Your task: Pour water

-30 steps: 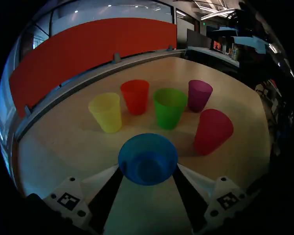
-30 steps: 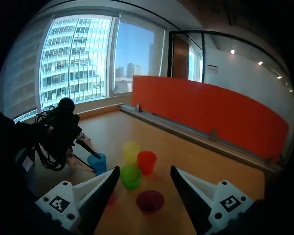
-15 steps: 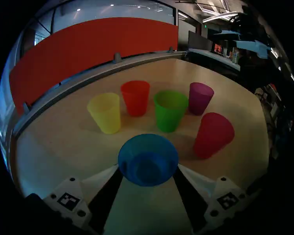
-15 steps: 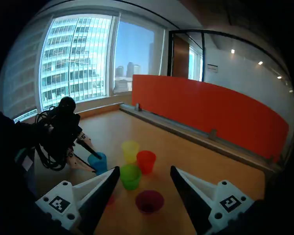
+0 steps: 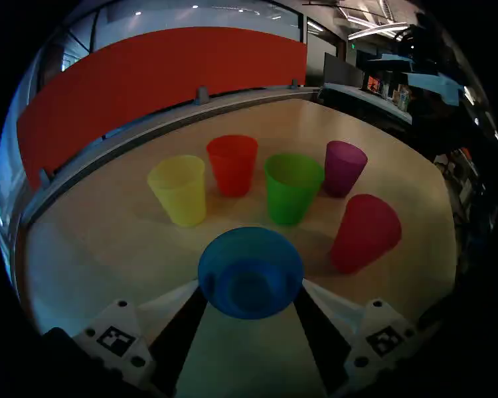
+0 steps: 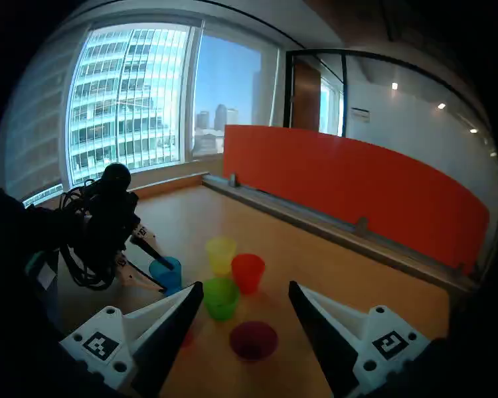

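At the bench (image 5: pixel 109 232), the left gripper (image 5: pixel 250 286) clamps a blue cup (image 5: pixel 250 268); the right gripper (image 6: pixel 244 288) hangs open, a purple cup (image 6: pixel 252 339) ahead.

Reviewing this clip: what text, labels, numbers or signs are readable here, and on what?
No readable text.
Small white wall sign: too small to read.
Black-and-white square markers on the right claw: patterns, no characters.
Blue plastic cup in the left claw: unprinted.
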